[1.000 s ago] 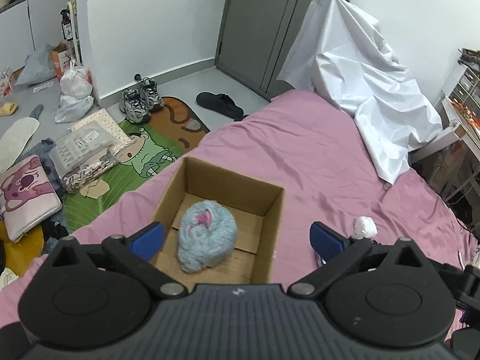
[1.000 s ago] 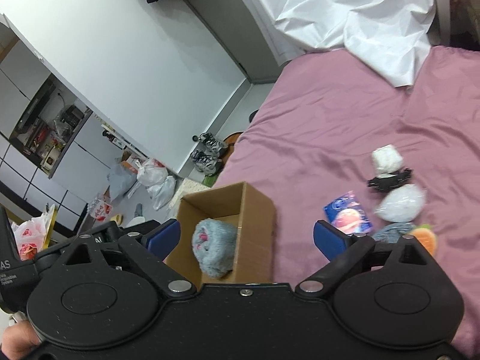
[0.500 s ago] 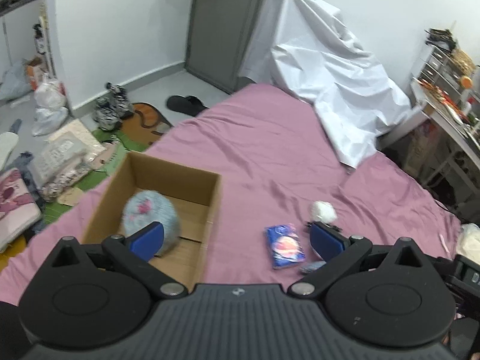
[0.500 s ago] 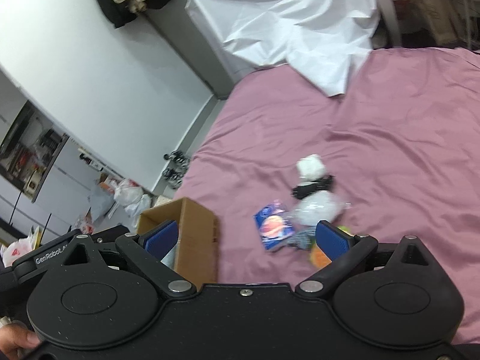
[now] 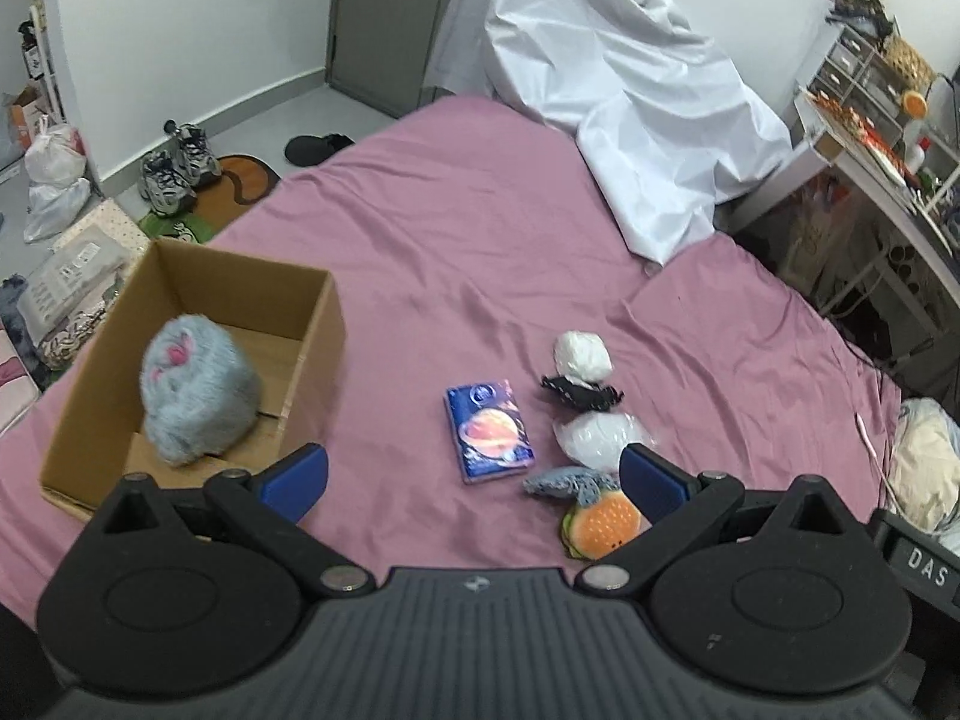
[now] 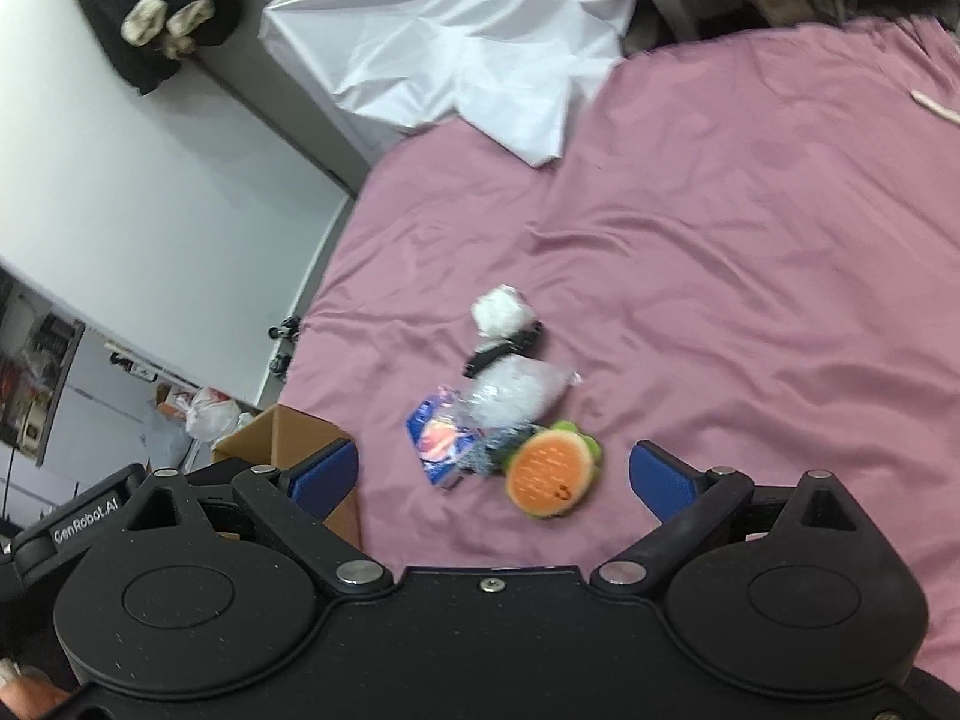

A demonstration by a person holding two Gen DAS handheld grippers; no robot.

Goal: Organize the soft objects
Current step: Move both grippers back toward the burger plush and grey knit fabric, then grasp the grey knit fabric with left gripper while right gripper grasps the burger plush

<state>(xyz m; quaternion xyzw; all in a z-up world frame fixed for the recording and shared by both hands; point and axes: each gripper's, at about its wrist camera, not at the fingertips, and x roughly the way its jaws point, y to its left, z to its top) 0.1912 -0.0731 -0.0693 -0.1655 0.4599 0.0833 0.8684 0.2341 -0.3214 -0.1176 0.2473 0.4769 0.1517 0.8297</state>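
A grey furry plush with pink marks sits inside the open cardboard box on the pink bed, at about 9 o'clock in the left view. The other soft things lie in a loose cluster toward 3 o'clock of the box: a blue packet printed with a planet, a white ball, a black frilly band touching it, a clear bag of white stuff, a grey knitted piece and a burger plush nearest the camera.

The left tongs are spread wide and hold nothing, hanging above the bed between box and cluster. The right tongs are likewise spread and empty, with the burger plush between their blue fingers but below them, untouched.

The bedsheet is creased satin. A white sheet drapes over something at 12 o'clock. On the floor at 10 o'clock are sneakers, a black slipper, a mat and plastic bags. A cluttered desk stands at 2 o'clock.
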